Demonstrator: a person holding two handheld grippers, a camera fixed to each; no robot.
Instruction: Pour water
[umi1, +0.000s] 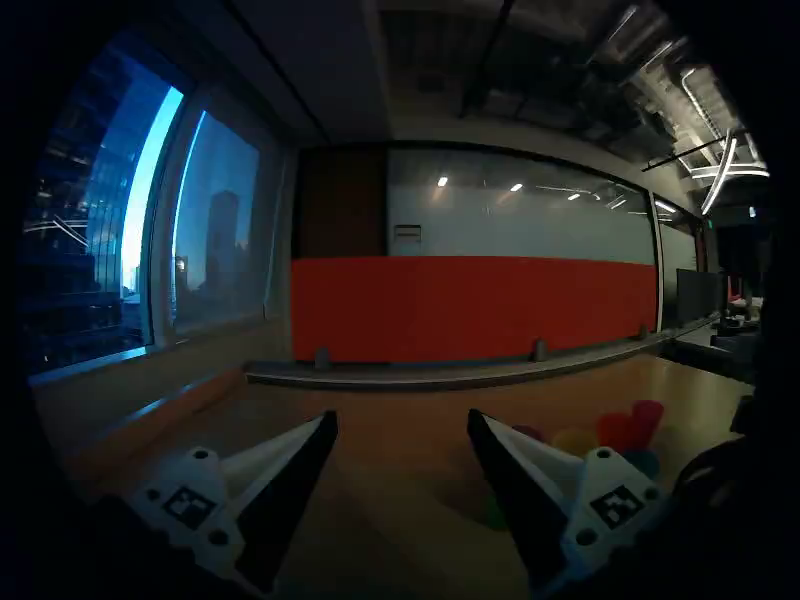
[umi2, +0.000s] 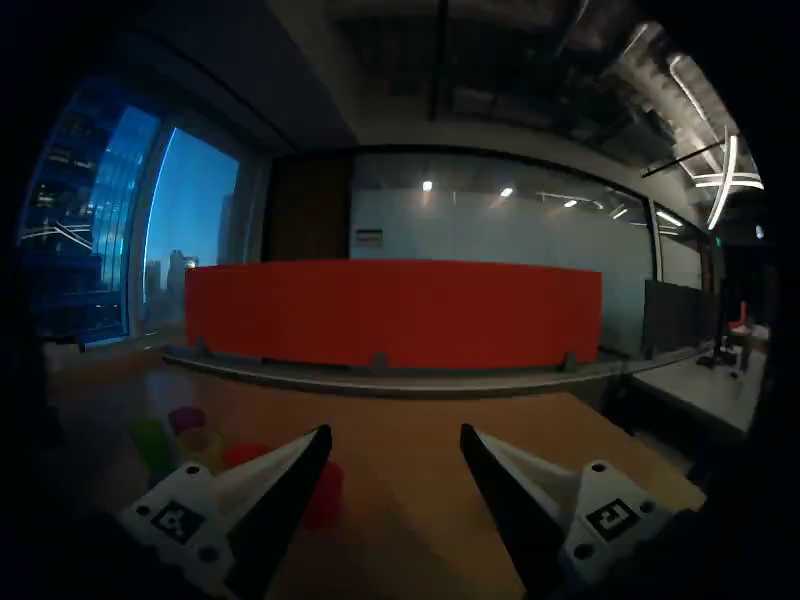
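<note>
Several coloured plastic cups stand grouped on the wooden desk. In the left gripper view they sit low on the right: a red cup (umi1: 645, 420), a yellow cup (umi1: 574, 441) and others beside my right finger. My left gripper (umi1: 402, 428) is open and empty above the desk (umi1: 400, 500). In the right gripper view the cups are low on the left: a green cup (umi2: 152, 442), a purple cup (umi2: 186, 419), a yellow cup (umi2: 201, 442) and a red cup (umi2: 322, 495) partly behind my left finger. My right gripper (umi2: 394, 440) is open, holding nothing.
A red divider panel (umi2: 395, 312) runs along the desk's far edge, with a glass wall behind it. Tall windows (umi1: 140, 230) are at the left. Another desk (umi2: 700, 385) with monitors stands to the right. The room is dim.
</note>
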